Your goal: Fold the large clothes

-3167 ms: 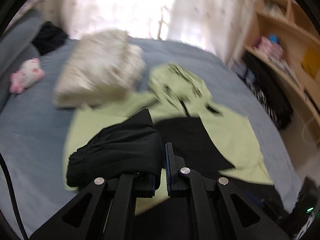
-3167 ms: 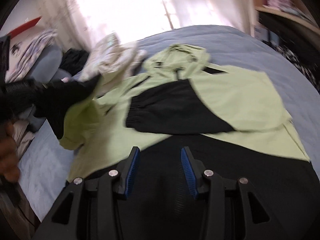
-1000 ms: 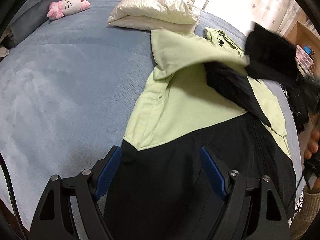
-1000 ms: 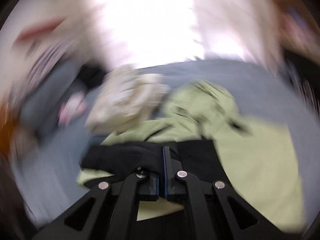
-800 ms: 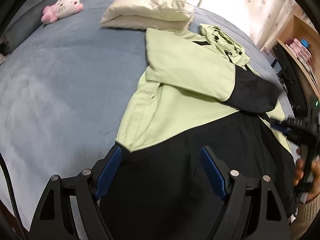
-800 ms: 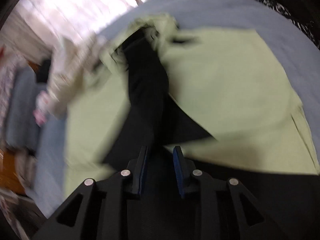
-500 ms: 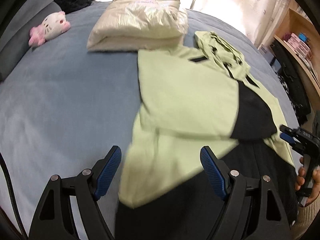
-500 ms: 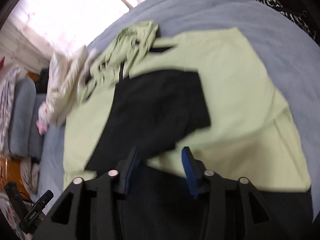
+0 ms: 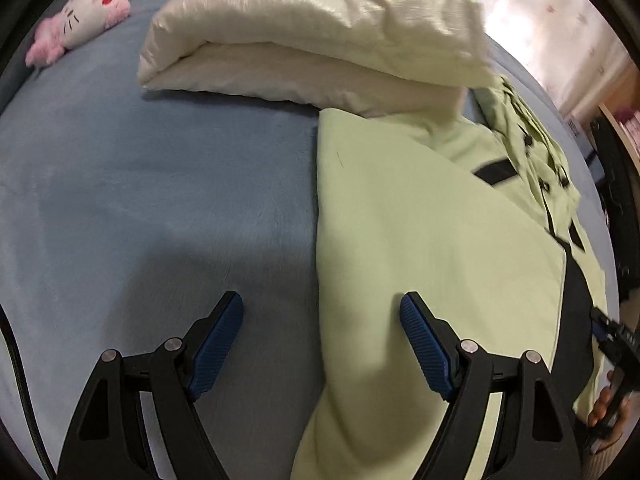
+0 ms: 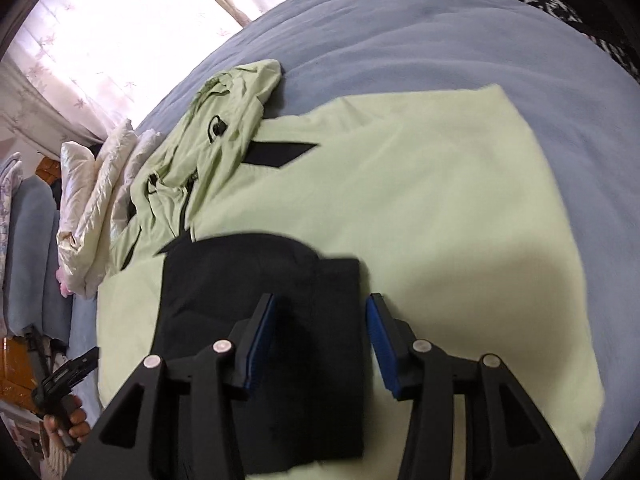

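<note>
A light green jacket (image 9: pixel 420 220) with black panels lies spread on the blue bed (image 9: pixel 160 200). Its folded left edge runs between the fingers of my left gripper (image 9: pixel 322 320), which is open wide and low over it. In the right wrist view the jacket (image 10: pixel 420 184) has its black sleeve cuff (image 10: pixel 280 288) laid across the front, with the hood (image 10: pixel 228 120) bunched at the top. My right gripper (image 10: pixel 320 320) hovers over that cuff. Its jaws are half apart and the pads do not press on the cloth.
A folded cream quilt (image 9: pixel 320 40) lies just beyond the jacket's shoulder, and a pink and white plush toy (image 9: pixel 84 36) sits at the far left. The bed (image 10: pixel 400 32) stretches to curtains behind. A person's hand (image 10: pixel 72 420) holds the other gripper at the bed's side.
My right gripper has let go of the black sleeve cuff, which now lies across the jacket's front. My left gripper slid up along the jacket's left edge towards the cream quilt.
</note>
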Demonstrator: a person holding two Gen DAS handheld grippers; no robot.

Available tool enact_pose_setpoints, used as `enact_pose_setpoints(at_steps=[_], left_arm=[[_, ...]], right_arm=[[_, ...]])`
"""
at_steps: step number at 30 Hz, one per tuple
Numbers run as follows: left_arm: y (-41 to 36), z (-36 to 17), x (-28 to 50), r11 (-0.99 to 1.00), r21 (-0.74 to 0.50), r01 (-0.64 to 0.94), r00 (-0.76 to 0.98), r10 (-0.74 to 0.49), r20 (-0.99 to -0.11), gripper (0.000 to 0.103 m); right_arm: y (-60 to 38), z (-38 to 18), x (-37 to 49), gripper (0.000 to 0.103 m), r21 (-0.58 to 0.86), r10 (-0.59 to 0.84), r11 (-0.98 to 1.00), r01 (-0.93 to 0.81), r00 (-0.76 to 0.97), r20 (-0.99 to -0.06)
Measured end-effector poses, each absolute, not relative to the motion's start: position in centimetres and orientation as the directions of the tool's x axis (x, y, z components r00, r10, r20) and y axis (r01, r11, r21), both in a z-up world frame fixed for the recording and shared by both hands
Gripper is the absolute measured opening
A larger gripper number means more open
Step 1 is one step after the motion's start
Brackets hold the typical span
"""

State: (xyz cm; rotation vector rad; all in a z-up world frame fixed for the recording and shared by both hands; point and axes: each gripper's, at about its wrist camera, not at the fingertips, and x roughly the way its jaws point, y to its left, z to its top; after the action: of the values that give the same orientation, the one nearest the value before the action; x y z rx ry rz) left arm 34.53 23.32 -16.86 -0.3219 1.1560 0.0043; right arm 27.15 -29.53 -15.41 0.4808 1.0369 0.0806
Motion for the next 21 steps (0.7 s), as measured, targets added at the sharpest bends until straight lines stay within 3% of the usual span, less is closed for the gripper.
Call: enact_pose_setpoints(at_steps=[5, 6, 7, 8, 14, 17, 21], left_arm=[[22.7, -17.3, 36.0, 0.957, -0.225, -0.184, 0.441, -0.124, -0.889, 0.075], [22.4, -17.2, 36.0, 0.961, -0.212, -0.180, 0.454, -0.110, -0.884, 0.055], [22.0, -17.1, 36.0, 0.965, -0.193, -0.176, 0.467, -0.091, -0.880, 0.020], [21.8, -16.9, 36.1, 0.968, -0.175, -0.180, 0.474, -0.071, -0.878, 0.005], [20.5, -14.1, 34.4, 0.967, -0.040, -0.253, 0.647, 0.139, -0.750, 0.001], [20.0, -14.9, 34.9, 0.962, -0.021, -0.271, 0.640, 0.164, -0.751, 0.001], [19.7, -17.5, 35.8, 0.950, 0.054, -0.308, 0.578, 0.232, -0.782, 0.001]], right_arm=[[-28.0, -15.5, 27.9, 0.045, 0.356, 0.256, 0.930, 0.094, 0.529, -0.809], [-27.6, -15.5, 27.8, 0.036, 0.329, 0.237, 0.940, 0.085, 0.530, -0.814], [-27.1, -15.4, 27.8, 0.029, 0.290, 0.212, 0.954, 0.068, 0.530, -0.821], [-26.7, -15.3, 27.7, 0.028, 0.267, 0.197, 0.962, 0.055, 0.537, -0.820], [-25.2, -11.7, 27.3, 0.023, 0.166, 0.096, 0.985, 0.033, 0.698, -0.710], [-24.7, -11.4, 28.5, 0.023, 0.113, 0.031, 0.992, 0.061, 0.738, -0.675], [-24.7, -15.2, 31.6, 0.029, 0.067, -0.018, 0.991, 0.117, 0.607, -0.795]])
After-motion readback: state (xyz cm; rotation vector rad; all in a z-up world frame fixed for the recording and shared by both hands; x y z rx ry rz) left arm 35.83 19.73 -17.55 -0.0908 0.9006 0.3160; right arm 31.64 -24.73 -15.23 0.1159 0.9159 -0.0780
